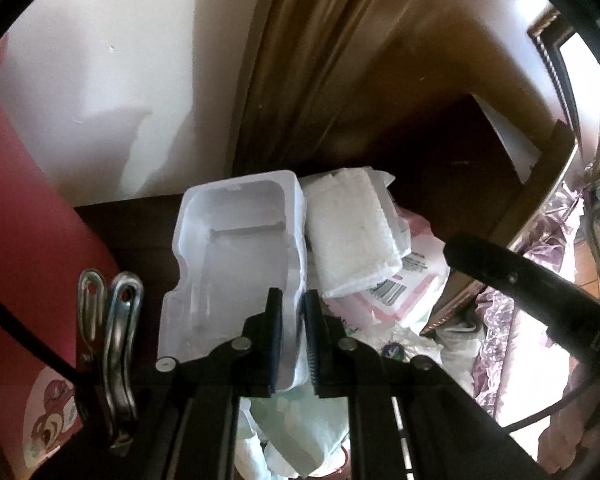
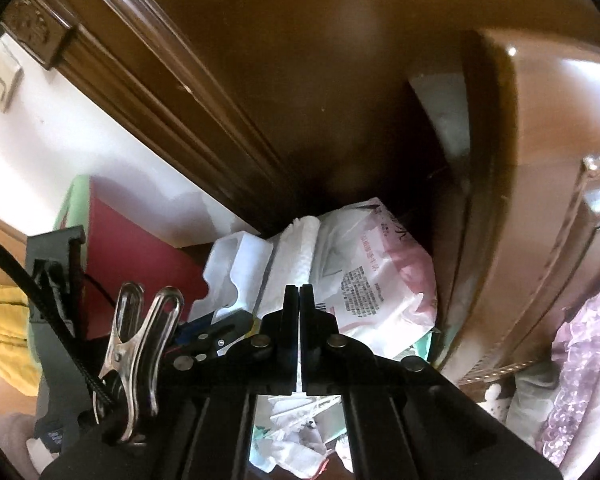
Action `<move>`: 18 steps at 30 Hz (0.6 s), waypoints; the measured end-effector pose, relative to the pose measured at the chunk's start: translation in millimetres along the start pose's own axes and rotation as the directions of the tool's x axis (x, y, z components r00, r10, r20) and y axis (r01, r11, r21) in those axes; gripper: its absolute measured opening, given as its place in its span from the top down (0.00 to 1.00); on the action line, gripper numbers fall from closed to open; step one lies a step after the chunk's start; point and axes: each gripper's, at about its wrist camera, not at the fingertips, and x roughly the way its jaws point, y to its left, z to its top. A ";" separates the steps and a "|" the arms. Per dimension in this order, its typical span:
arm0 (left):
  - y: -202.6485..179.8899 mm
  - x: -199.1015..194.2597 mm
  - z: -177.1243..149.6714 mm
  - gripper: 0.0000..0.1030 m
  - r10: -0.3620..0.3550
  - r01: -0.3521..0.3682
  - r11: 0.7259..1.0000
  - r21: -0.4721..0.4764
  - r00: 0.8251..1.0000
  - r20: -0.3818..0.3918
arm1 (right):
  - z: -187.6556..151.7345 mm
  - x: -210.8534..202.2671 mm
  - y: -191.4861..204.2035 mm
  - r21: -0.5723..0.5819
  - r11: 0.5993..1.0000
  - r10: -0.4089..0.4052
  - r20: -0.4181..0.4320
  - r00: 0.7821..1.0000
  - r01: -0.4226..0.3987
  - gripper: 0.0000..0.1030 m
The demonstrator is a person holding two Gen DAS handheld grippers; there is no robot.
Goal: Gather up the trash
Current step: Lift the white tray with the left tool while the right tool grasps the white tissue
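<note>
Left gripper [image 1: 293, 308] is clamped on the right-hand wall of a white moulded tray [image 1: 236, 256], thin pulp or foam by the look: light, stiff, likely to crack, so the rim is the sensible hold. Right gripper [image 2: 300, 300] has its jaws fully together with nothing visibly between them, poised over a folded white paper wad [image 2: 296, 256] and a pink-and-white plastic pack [image 2: 376, 276]. Both lie in the heap against the dark wooden door [image 2: 300, 80]; soft, light, the pack probably slippery, best pinched at a loose edge.
</note>
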 end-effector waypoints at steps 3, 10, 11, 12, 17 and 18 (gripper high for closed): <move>-8.4 -10.2 6.5 0.89 -0.006 0.006 1.000 0.000 1.000 0.001 | 2.6 3.3 5.7 -0.009 1.000 0.013 -0.018 1.000 -0.013 0.98; -14.8 -36.3 -0.2 0.89 -0.038 0.038 0.999 0.007 0.999 0.016 | 5.0 8.9 10.2 0.018 1.000 0.004 -0.024 1.000 -0.003 0.75; -14.2 -40.6 -1.4 0.89 -0.040 0.040 0.999 0.006 0.999 0.019 | 5.2 10.1 10.9 0.018 1.000 -0.002 -0.026 1.000 0.002 0.75; -13.6 -45.1 -3.2 0.89 -0.045 0.045 0.999 0.006 0.999 0.022 | 6.0 11.5 11.4 0.019 1.000 -0.005 -0.028 1.000 0.006 0.75; -14.5 -61.5 -18.9 0.89 -0.066 0.066 0.998 0.017 0.998 0.022 | 11.1 15.3 13.6 0.019 1.000 -0.007 -0.016 1.000 0.007 0.75; -16.2 -60.6 -21.0 0.89 -0.070 0.069 0.997 0.023 0.997 0.020 | 11.0 15.1 15.0 0.015 1.000 -0.007 -0.014 1.000 0.007 0.75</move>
